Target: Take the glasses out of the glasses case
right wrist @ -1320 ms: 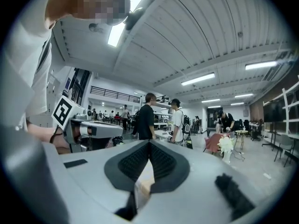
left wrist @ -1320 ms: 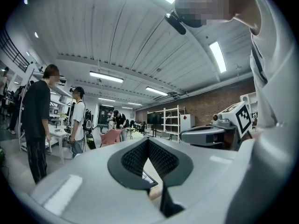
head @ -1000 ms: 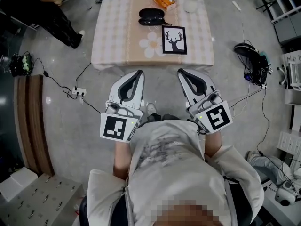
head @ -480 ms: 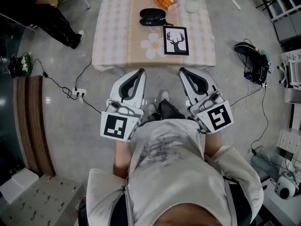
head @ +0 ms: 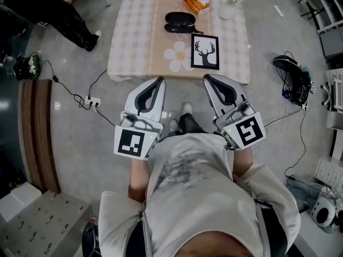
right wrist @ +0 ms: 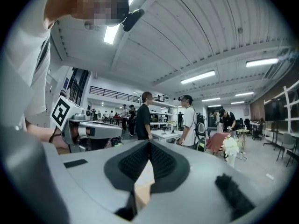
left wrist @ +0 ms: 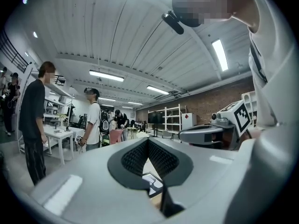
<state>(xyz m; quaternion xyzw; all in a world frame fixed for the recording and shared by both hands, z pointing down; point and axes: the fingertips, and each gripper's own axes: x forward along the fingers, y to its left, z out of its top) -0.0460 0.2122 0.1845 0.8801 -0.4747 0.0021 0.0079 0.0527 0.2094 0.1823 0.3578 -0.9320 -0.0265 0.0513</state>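
The glasses case (head: 179, 20) is a small dark shape far up on the table (head: 134, 42) in the head view. It is too small and too dark to tell whether it stands open, or whether any glasses lie inside. A second dark form touches its near side, and it cannot be made out as lid, base or glasses. The table's far edge is cut off by the top of the frame. An orange packet (head: 195, 1) and a white vase (head: 227, 9) sit there, only partly seen. Neither gripper view shows the case, as each gripper's own grey body fills the lower half. Only a narrow wedge between the jaws lets through a sliver of tabletop. On the left that wedge also shows a corner of the deer picture (left wrist: 152, 183), which lies on the table just nearer than the case (head: 204, 51). The left gripper (head: 159, 81) has its ribbed jaws pressed together at the tips (left wrist: 148, 140), with nothing pinched between them. The right gripper (head: 206, 78) is likewise closed tip to tip (right wrist: 149, 142) and empty. Both hang side by side in front of the person's chest, short of the table's near edge and well apart from the case.
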